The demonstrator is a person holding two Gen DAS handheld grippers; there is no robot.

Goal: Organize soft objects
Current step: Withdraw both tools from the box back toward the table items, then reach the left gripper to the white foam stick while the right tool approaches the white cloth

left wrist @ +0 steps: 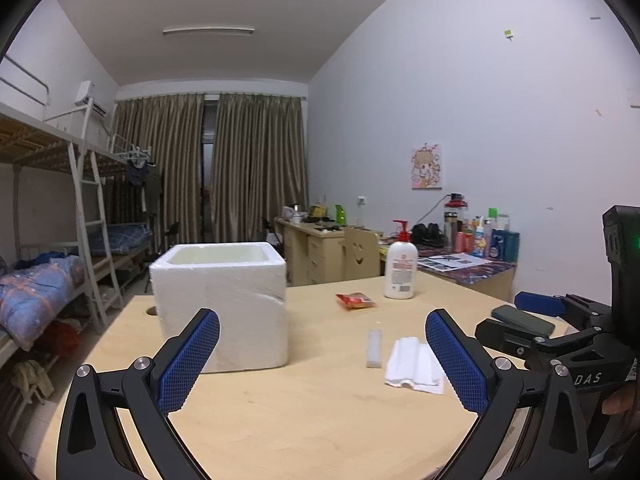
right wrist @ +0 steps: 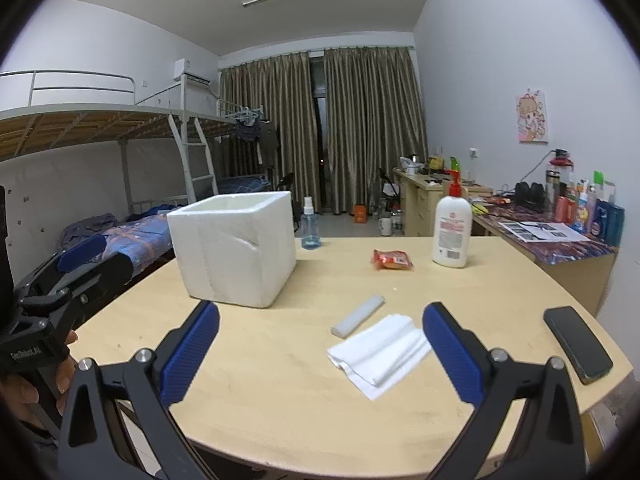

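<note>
On the table (right wrist: 280,400) stand one white foam box (right wrist: 234,248), one lotion bottle (right wrist: 452,228) and one spray bottle (right wrist: 310,224). In front of the box to its right lie one folded white cloth (right wrist: 378,354), one pale bar (right wrist: 358,315), one red packet (right wrist: 392,260) and one phone (right wrist: 577,343). The left gripper (left wrist: 322,356) and right gripper (right wrist: 320,354) both gape wide, holding and touching nothing; "DAS" is legible on the right gripper's body, while the lotion label is too small to read.

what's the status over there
Left gripper open, right gripper open, both empty. Folded white cloth on table, foam box beyond. Nothing in the way.

White foam box (left wrist: 224,304), red packet (left wrist: 355,301)
</note>
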